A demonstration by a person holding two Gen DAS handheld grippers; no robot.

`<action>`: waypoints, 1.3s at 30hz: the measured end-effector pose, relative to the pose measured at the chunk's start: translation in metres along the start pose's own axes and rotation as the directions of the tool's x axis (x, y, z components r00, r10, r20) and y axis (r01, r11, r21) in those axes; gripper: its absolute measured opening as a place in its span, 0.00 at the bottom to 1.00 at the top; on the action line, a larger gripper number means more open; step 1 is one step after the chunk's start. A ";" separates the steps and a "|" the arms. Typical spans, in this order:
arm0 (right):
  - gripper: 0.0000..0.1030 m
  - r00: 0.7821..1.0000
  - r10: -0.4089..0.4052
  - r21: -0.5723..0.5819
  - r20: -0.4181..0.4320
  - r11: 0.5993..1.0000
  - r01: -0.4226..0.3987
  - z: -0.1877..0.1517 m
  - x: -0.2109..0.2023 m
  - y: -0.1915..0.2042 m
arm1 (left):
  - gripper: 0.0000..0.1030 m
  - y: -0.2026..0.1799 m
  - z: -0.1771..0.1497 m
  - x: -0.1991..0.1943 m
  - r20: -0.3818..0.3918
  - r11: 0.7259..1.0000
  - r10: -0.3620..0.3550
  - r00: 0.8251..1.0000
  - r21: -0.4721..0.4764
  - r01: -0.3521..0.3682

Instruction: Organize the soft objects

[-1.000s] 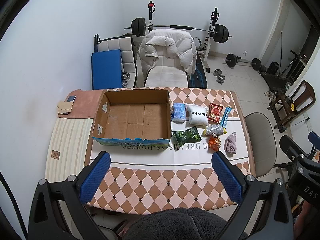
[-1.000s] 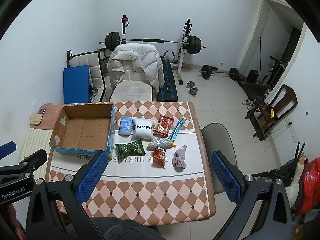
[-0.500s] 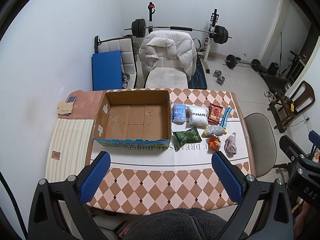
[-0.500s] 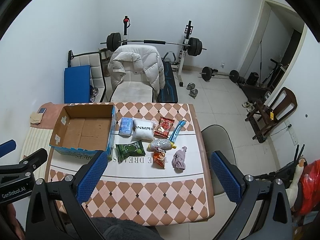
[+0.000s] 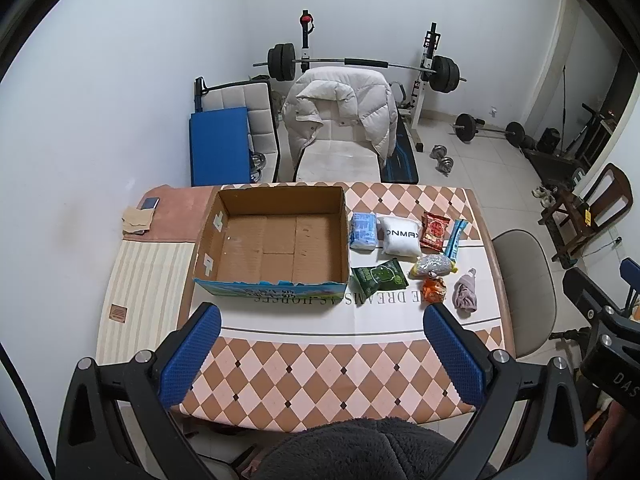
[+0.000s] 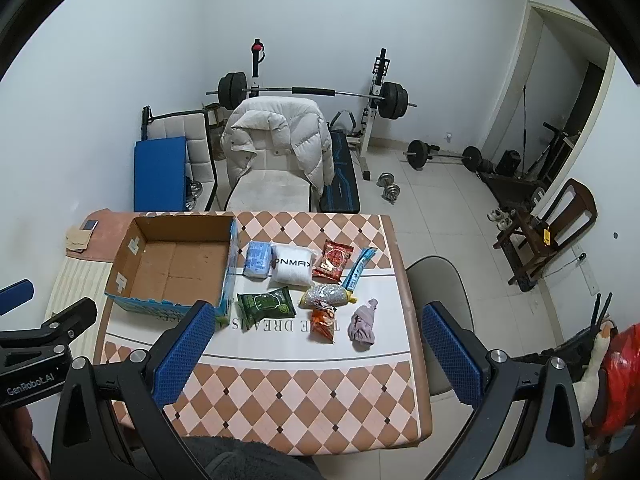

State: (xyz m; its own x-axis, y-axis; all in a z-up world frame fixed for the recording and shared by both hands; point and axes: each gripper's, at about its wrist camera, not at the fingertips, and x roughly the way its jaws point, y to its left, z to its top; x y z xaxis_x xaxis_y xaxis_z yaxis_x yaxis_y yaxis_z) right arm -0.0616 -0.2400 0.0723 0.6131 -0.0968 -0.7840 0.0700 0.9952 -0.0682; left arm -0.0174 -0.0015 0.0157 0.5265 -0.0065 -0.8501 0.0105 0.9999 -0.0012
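An empty open cardboard box (image 5: 276,240) (image 6: 176,264) sits on the left of the checkered table (image 5: 320,364). To its right lie several soft items: a blue-white pack (image 5: 363,231), a white pouch (image 5: 400,235), a red snack bag (image 5: 434,230), a blue bar (image 5: 456,237), a green pack (image 5: 379,276), a silver bag (image 5: 434,265), an orange bag (image 5: 435,289) and a mauve cloth (image 5: 465,294) (image 6: 363,322). My left gripper (image 5: 320,356) and right gripper (image 6: 316,354) are both open and empty, held high above the table's near edge.
A grey chair (image 5: 524,280) stands at the table's right side. A striped mat (image 5: 140,284) and a phone (image 5: 150,202) lie left of the table. A chair with a white jacket (image 5: 340,120), a weight bench and dumbbells stand behind.
Both views have shifted very slightly; nothing on the table has moved and both grippers stay open.
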 end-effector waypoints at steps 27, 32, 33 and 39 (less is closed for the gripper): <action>1.00 0.957 0.051 0.158 -0.284 0.987 -0.006 -0.004 0.213 -0.090 | 1.00 -0.072 0.071 0.223 -0.267 0.987 0.030 0.963 0.157 0.013; 1.00 0.885 0.171 0.293 -0.433 0.955 -0.041 -0.003 0.356 -0.124 | 1.00 -0.115 0.087 0.334 -0.477 0.984 -0.027 0.878 0.141 0.107; 1.00 0.867 0.206 0.325 -0.454 0.944 -0.054 0.000 0.380 -0.128 | 1.00 -0.123 0.091 0.353 -0.508 0.985 -0.041 0.860 0.126 0.121; 0.94 0.746 0.376 0.463 -0.550 0.880 -0.103 0.020 0.534 -0.137 | 1.00 -0.172 0.100 0.468 -0.646 0.986 -0.077 0.759 0.064 0.155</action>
State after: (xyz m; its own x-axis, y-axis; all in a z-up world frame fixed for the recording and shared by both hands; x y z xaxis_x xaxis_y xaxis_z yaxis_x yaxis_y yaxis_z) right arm 0.2722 -0.4279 -0.3244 0.0509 0.3095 -0.9495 0.3624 0.8802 0.3063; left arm 0.3118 -0.1771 -0.3294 -0.1505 -0.0769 -0.9856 0.1458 0.9843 -0.0991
